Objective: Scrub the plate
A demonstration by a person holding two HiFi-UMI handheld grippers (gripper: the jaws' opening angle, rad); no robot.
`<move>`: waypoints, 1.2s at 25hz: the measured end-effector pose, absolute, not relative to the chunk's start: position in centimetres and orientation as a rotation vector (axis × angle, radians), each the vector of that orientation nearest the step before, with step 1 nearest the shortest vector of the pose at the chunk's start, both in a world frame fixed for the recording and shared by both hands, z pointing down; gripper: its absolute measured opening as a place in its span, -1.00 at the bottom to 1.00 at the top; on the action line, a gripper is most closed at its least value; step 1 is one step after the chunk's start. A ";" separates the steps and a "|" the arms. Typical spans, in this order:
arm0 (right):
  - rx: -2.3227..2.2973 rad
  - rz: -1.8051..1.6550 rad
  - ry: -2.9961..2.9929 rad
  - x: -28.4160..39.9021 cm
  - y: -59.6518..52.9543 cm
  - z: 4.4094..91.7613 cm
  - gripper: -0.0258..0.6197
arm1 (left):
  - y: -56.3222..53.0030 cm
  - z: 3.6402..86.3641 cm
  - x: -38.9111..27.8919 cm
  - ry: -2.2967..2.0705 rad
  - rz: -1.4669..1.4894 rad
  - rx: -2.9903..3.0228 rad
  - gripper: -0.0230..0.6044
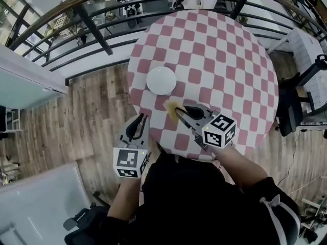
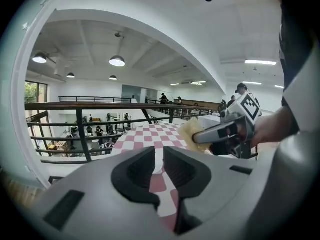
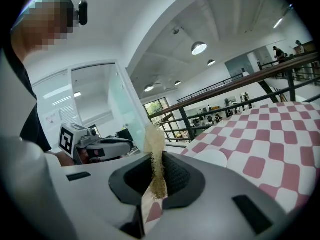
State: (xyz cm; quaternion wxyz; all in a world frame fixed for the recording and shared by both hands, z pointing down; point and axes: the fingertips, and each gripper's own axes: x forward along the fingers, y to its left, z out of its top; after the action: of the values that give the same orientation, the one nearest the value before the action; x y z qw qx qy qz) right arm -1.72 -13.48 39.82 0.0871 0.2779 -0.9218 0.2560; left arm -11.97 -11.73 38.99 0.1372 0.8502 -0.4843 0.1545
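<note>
Mezzanine bounded by a dark metal railing [image 1: 97, 32]; round table [image 1: 230, 60] in a pink-and-white checked cloth. The round white plate [image 1: 161, 80] lies near the table's left edge, touched by neither gripper. Right gripper [image 1: 180, 111]: jaws clamped on a yellow fibrous sponge [image 3: 156, 154]. Left gripper [image 1: 141, 119]: jaws narrowly apart, nothing between them.

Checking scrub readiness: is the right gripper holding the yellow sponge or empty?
Holding: the right gripper pinches the yellow fibrous sponge thin between its jaws.
</note>
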 end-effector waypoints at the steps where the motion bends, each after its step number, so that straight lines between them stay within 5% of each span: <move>1: 0.827 0.758 -2.740 -2.4 -14.0 39.9 -0.79 | -12.3 39.6 -12.5 -1.390 0.451 2.455 -0.75; 17: 0.935 0.822 -2.438 -5.7 -22.3 52.3 -0.79 | -21.0 52.1 -13.6 -1.255 0.519 2.324 -0.57; 30: 0.725 0.513 -2.164 -6.1 -25.6 60.1 -0.79 | -26.4 60.5 -12.0 -1.202 0.733 2.277 -0.45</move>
State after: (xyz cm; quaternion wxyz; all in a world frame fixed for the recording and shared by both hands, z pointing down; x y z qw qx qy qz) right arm -6.14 -25.62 60.12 0.3906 0.2852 -0.8517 0.2018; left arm -11.98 -26.42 60.54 0.2304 0.8278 -0.4368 0.2664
